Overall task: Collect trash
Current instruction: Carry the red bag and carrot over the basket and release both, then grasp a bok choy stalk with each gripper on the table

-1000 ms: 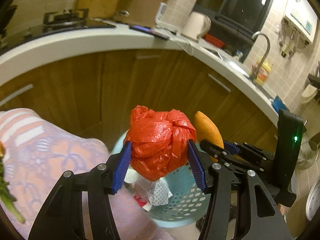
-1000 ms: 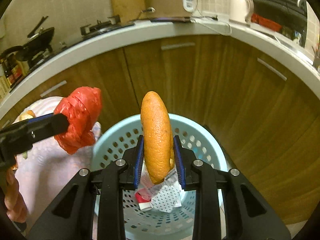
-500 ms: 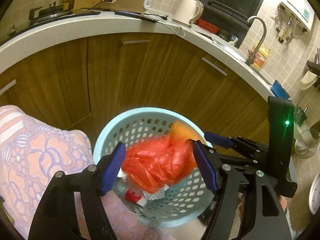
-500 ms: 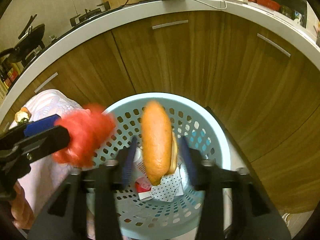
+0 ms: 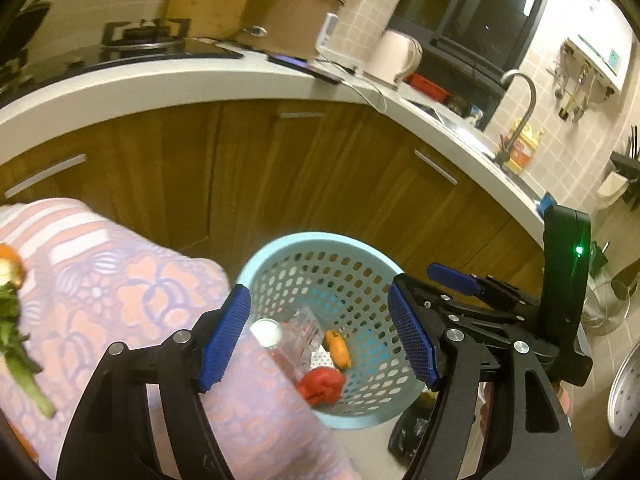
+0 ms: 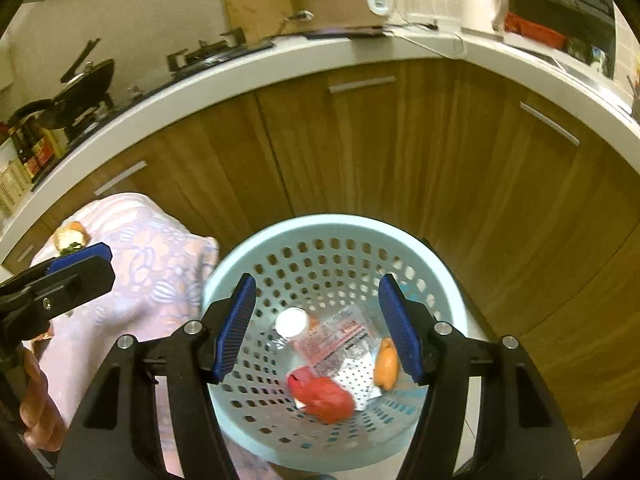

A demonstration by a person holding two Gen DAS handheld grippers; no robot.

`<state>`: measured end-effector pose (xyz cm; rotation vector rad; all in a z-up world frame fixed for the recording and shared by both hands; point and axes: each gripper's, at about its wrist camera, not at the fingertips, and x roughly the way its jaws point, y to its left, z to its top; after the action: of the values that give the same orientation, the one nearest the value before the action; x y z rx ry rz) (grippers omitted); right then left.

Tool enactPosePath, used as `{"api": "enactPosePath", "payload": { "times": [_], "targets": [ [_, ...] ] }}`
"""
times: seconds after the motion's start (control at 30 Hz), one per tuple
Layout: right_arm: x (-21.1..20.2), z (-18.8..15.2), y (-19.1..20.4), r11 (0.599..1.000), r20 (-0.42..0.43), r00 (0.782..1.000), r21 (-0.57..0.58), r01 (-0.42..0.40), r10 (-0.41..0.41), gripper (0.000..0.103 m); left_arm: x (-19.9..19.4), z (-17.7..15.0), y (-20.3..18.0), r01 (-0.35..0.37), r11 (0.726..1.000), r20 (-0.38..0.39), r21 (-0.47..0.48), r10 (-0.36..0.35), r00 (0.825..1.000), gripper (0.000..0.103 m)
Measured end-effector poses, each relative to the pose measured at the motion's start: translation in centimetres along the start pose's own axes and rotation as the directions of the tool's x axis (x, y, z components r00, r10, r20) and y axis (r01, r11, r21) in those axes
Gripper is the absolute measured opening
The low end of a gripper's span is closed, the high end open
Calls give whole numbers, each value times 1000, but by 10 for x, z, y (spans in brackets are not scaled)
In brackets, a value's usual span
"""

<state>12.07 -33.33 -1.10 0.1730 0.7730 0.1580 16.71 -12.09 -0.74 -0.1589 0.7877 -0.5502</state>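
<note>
Both grippers, left gripper [image 5: 320,336] and right gripper [image 6: 318,328], hung released, empty, over the basket [image 6: 336,228]. Red bag [image 6: 322,394] at six o'clock from right fingertips; leftover greens [image 5: 16,332] lay nearer left, nine o'clock.

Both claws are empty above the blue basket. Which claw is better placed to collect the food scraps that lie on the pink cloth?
Probably the left claw. The pink cloth with the scraps lies on its side, just beside it. The right claw hangs open over the basket, farther from the scraps.
</note>
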Motion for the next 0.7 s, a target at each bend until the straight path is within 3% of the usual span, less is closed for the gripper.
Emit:
{"api": "enactPosePath", "payload": {
  "times": [0.37, 0.7],
  "targets": [
    [-10, 11, 78, 989, 44, 995, -125, -83, 89, 59, -80, -6, 52, -108, 990, 120, -91, 119, 986, 69],
    [-8, 8, 175, 945, 14, 979, -263, -194, 205, 59, -153, -17, 127, -248, 945, 184, -214, 288, 940, 69]
  ]
}}
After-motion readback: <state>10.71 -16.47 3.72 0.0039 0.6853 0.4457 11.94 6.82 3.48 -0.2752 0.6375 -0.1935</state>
